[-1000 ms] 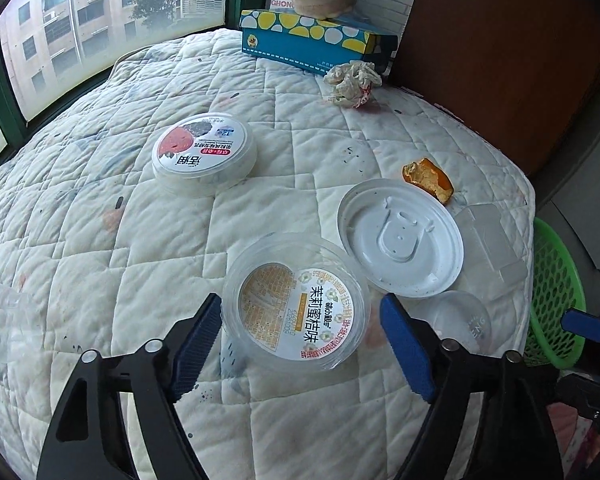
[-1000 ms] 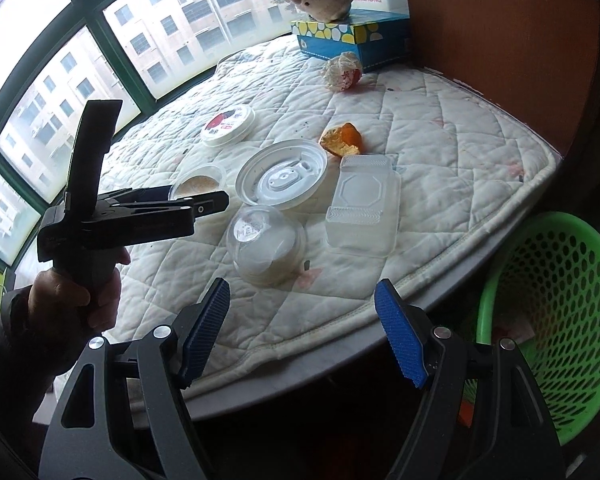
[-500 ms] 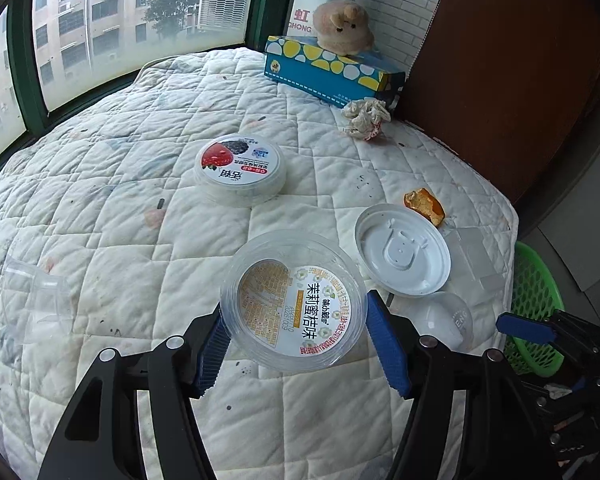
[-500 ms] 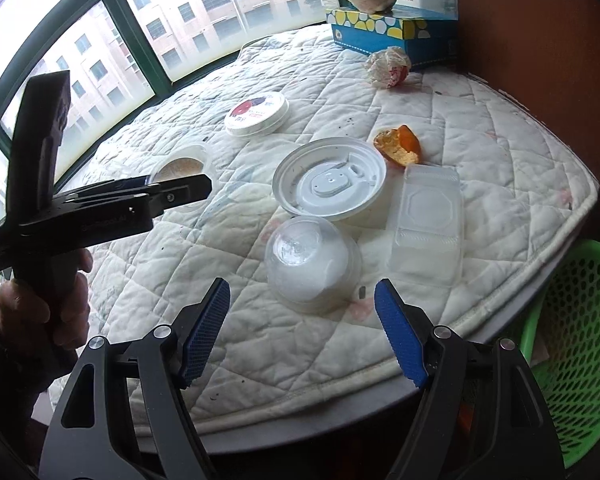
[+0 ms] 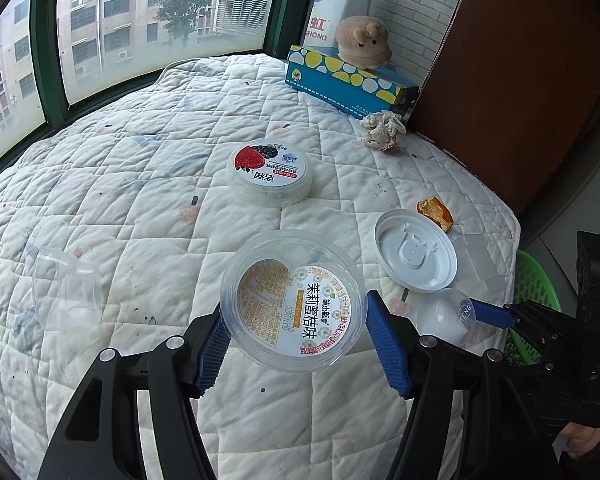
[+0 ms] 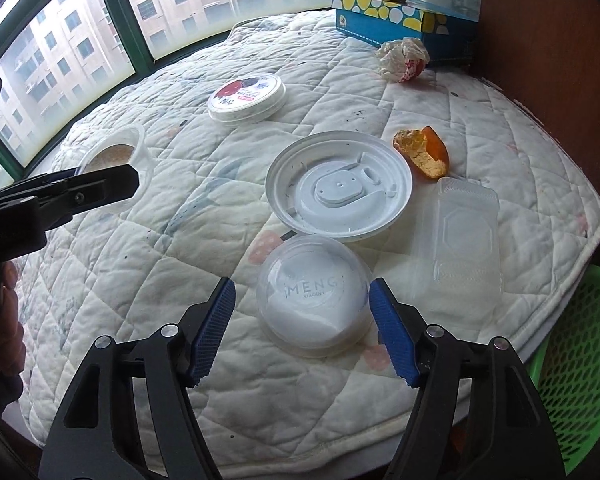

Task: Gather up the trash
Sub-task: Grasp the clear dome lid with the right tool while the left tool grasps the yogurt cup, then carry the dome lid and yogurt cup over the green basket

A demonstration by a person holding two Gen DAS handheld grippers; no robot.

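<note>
My left gripper [image 5: 296, 340] is shut on a clear plastic tub with a white and orange label [image 5: 292, 300] and holds it above the quilted table [image 5: 140, 184]. The tub also shows in the right wrist view [image 6: 116, 156], between the left gripper's fingers. My right gripper [image 6: 302, 328] is open, its blue pads on either side of a clear dome lid [image 6: 314, 292] that lies on the table; I cannot tell whether they touch it. The dome also shows in the left wrist view [image 5: 440, 316].
On the table lie a white round lid [image 6: 340, 188], an orange food scrap [image 6: 422, 152], a clear rectangular box [image 6: 460, 236], a strawberry-label tub [image 6: 248, 96], crumpled paper [image 6: 402, 58] and a clear cup [image 5: 66, 284]. A green basket [image 6: 572, 380] stands below the right edge. A tissue box [image 5: 348, 80] is at the back.
My left gripper closed on the labelled tub and lifted it off the table. My right gripper moved forward until its open fingers flank the dome lid.
</note>
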